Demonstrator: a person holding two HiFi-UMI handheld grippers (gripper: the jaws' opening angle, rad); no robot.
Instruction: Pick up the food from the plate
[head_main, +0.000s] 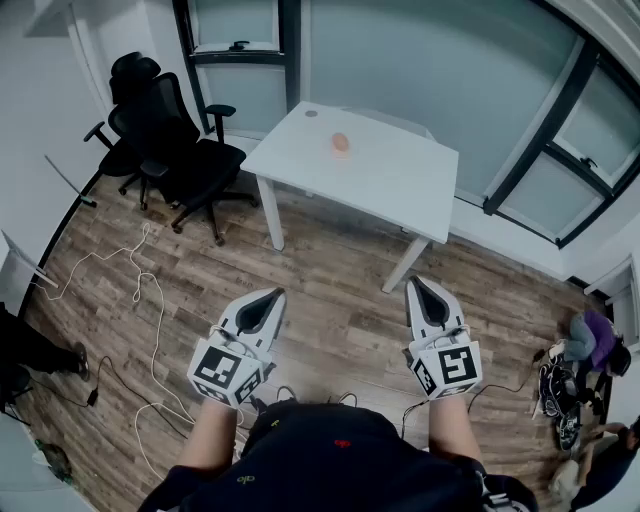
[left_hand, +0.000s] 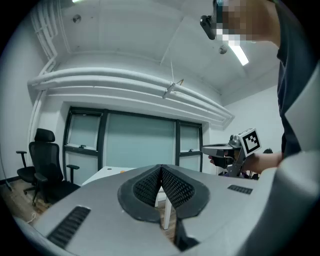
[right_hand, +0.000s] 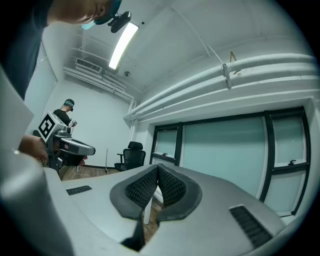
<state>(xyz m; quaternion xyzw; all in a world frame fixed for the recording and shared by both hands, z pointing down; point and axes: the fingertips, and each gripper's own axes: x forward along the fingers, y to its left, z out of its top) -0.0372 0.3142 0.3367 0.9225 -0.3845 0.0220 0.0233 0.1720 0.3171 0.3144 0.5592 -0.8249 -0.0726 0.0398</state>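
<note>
An orange piece of food (head_main: 341, 143) lies on a white table (head_main: 390, 185) far ahead of me; the plate under it is too small to make out. My left gripper (head_main: 274, 294) and right gripper (head_main: 418, 283) are held side by side over the wooden floor, well short of the table. Both point toward it. In the left gripper view the ribbed pads (left_hand: 150, 186) meet with nothing between them. The right gripper's pads (right_hand: 172, 186) also touch and are empty. Each gripper shows in the other's view, the right gripper (left_hand: 227, 150) and the left gripper (right_hand: 67, 144).
Two black office chairs (head_main: 165, 130) stand left of the table by the window wall. White and black cables (head_main: 140, 300) trail over the floor at left. Bags and another person (head_main: 585, 350) are at the right edge. A small object (head_main: 311, 113) sits near the table's far edge.
</note>
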